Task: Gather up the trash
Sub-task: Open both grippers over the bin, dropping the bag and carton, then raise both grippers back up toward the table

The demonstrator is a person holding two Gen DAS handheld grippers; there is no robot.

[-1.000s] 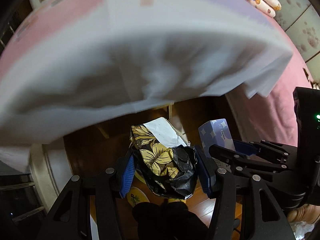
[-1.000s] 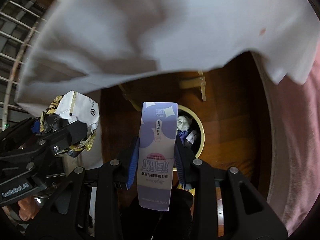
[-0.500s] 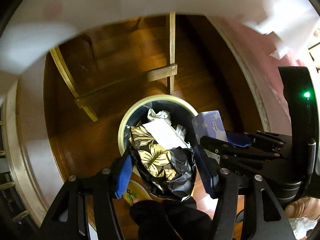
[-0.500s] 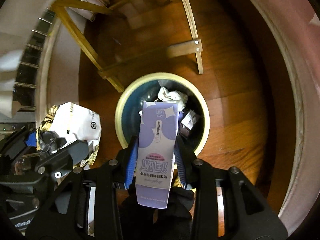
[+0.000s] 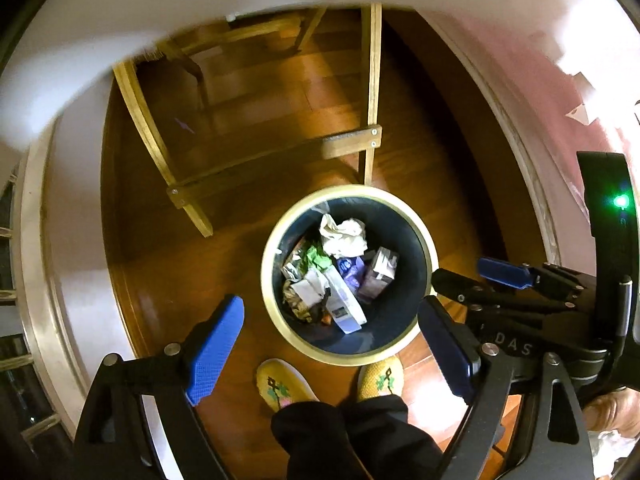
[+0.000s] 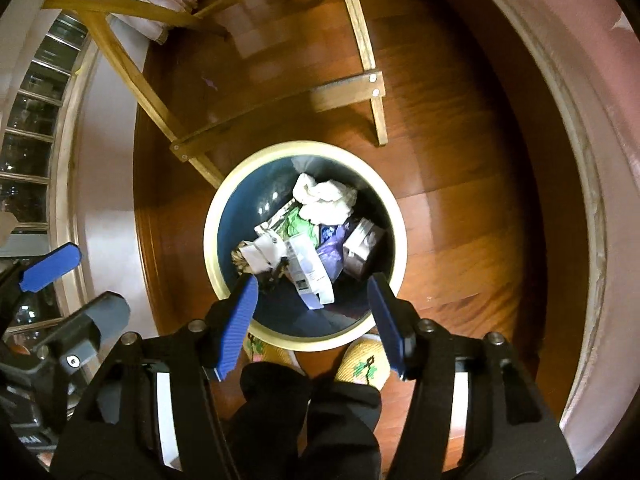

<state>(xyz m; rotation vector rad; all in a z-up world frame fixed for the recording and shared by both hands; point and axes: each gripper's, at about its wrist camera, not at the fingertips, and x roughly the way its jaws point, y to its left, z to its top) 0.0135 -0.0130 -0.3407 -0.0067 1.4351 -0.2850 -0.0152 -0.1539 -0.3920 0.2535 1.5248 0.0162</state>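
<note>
The wooden floor fills most of both views, and on it stands a light wooden frame with crossed legs, just behind the bin. The bin is round, with a cream rim and a dark blue inside, and it stands upright on the floor directly under both grippers.

At the near side of the bin the person's two yellow slippers with a green pattern almost touch its rim, and dark trouser legs rise above them.

The left gripper points down at the bin. Its blue fingers are wide apart and nothing is between them; they have just been opening. The right gripper also points down over the bin, with its fingers apart and empty, and they too have just been opening. The two grippers are close beside each other, each seen at the edge of the other's view.

The trash lies inside the bin, on its bottom. On top is a pale purple carton, lying on its side near the middle. Just to its left lies a crumpled floral wrapper, black and gold with white paper. Behind them is a white crumpled tissue, with a small grey box on the right and some green paper.
</note>
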